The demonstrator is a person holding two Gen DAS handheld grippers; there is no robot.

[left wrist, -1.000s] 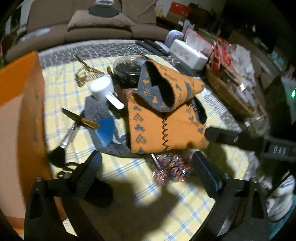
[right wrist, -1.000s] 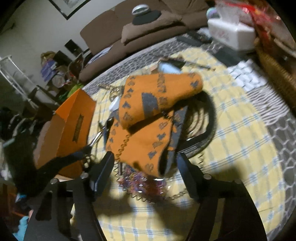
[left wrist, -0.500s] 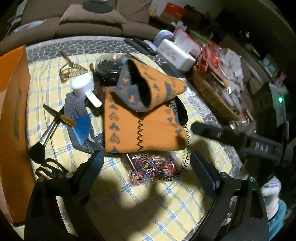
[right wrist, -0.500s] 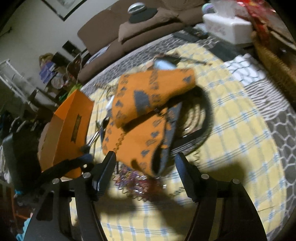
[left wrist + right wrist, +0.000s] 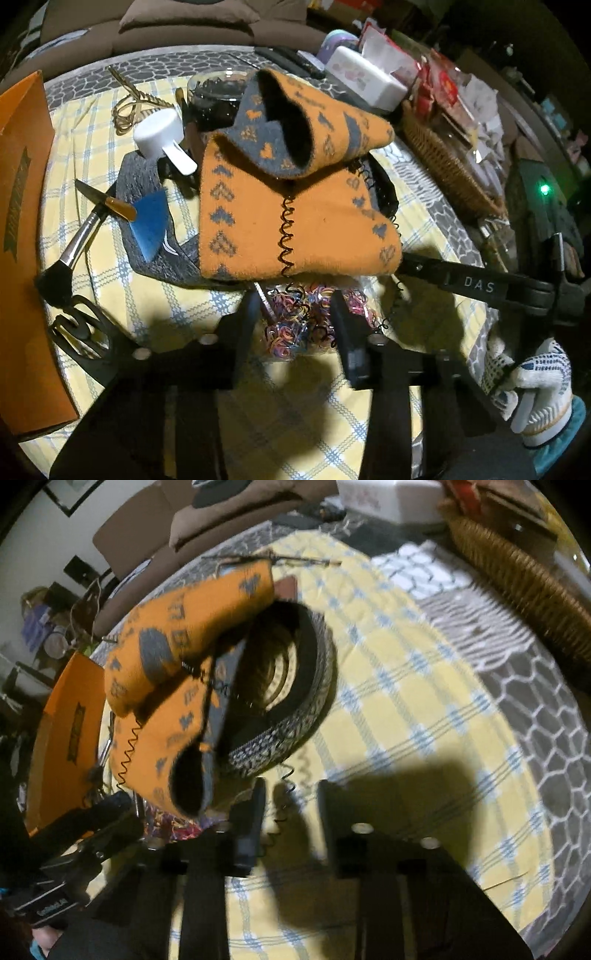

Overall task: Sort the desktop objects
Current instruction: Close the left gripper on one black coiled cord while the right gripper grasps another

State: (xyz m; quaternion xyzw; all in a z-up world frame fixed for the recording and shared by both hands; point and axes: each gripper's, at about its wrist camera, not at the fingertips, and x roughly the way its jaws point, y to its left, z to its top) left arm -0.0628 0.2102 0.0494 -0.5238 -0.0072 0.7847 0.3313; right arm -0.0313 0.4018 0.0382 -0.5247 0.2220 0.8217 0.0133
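1. Spread over the round table: a yellow checked cloth (image 5: 122, 295), with the heap of things to sort lying in its middle.
2. Standing at the left edge of the cloth: an orange box (image 5: 22, 206), likely the place for sorted items.
3. Draped on top of the heap: two orange socks (image 5: 291, 206), long axis running left to right in the left wrist view, ahead of and above both claws.
4. Lying half under the socks: a dark coiled belt (image 5: 306, 686), just ahead of the right claw.
5. Lying just under the socks' near edge: a clear bag of small coloured bands (image 5: 306, 325), with a thin black coiled wire (image 5: 286, 236) trailing down across it.
6. Left claw (image 5: 295, 317): closing, the bag and wire between its fingers, nearer that bag than the right one is; a firm pinch possibly not yet made.
7. Right claw (image 5: 290, 805): closing too, only a strand of wire in the gap, blurred, pinch uncertain.
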